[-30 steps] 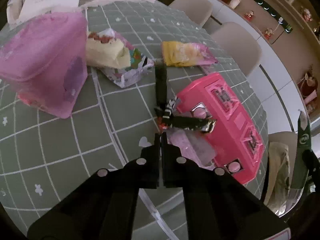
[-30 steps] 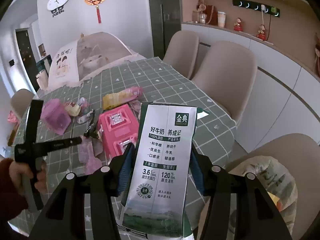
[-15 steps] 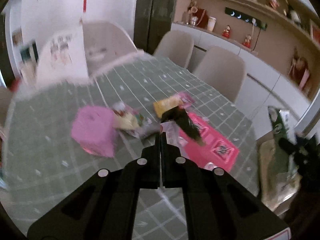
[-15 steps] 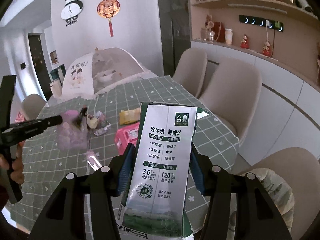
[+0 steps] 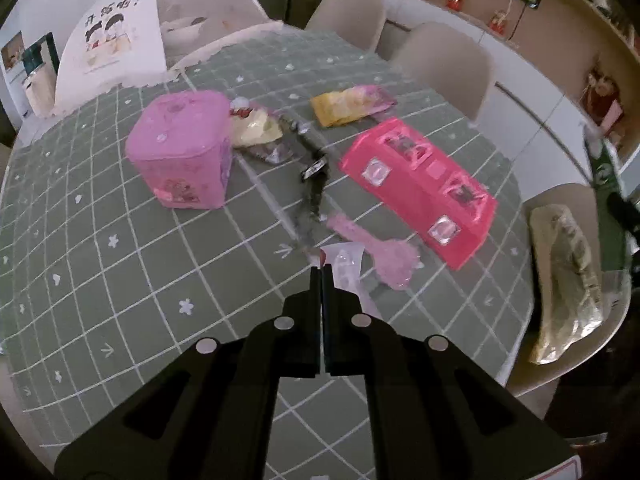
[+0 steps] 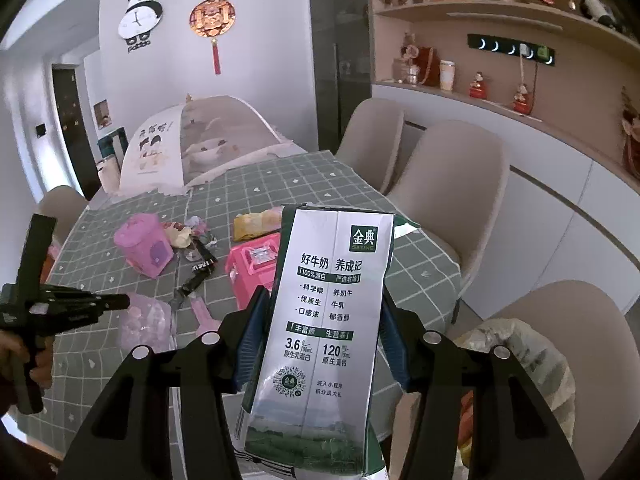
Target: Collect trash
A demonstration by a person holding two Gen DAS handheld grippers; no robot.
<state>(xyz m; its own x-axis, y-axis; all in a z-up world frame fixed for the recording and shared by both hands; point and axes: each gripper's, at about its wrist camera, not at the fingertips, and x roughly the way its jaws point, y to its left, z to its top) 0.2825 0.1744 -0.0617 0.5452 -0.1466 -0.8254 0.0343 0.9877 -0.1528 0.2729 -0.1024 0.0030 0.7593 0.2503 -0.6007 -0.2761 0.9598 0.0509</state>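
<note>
My left gripper [image 5: 321, 270] is shut on the end of a long black snack wrapper [image 5: 314, 184], which hangs blurred over the table; the wrapper also shows in the right wrist view [image 6: 199, 274]. My right gripper [image 6: 320, 320] is shut on an upright silver-and-green milk carton [image 6: 326, 316], held off the table's right edge above a trash bag [image 6: 520, 364] on a chair. The left gripper [image 6: 120, 302] also shows at the left of the right wrist view. The trash bag [image 5: 568, 276] shows at the right in the left wrist view.
On the green checked tablecloth [image 5: 120, 264] lie a pink box [image 5: 182, 148], a flat pink carton [image 5: 420, 184], a yellow-pink packet [image 5: 350, 104], a cream wrapper [image 5: 256, 128], and clear pink plastic wrappers [image 5: 380, 256]. A mesh food cover [image 5: 160, 28] stands behind. Beige chairs [image 6: 452, 184] line the right side.
The left gripper has lifted the black wrapper off the table and pulled back toward the near edge. The right gripper still holds the milk carton, raised slightly.
</note>
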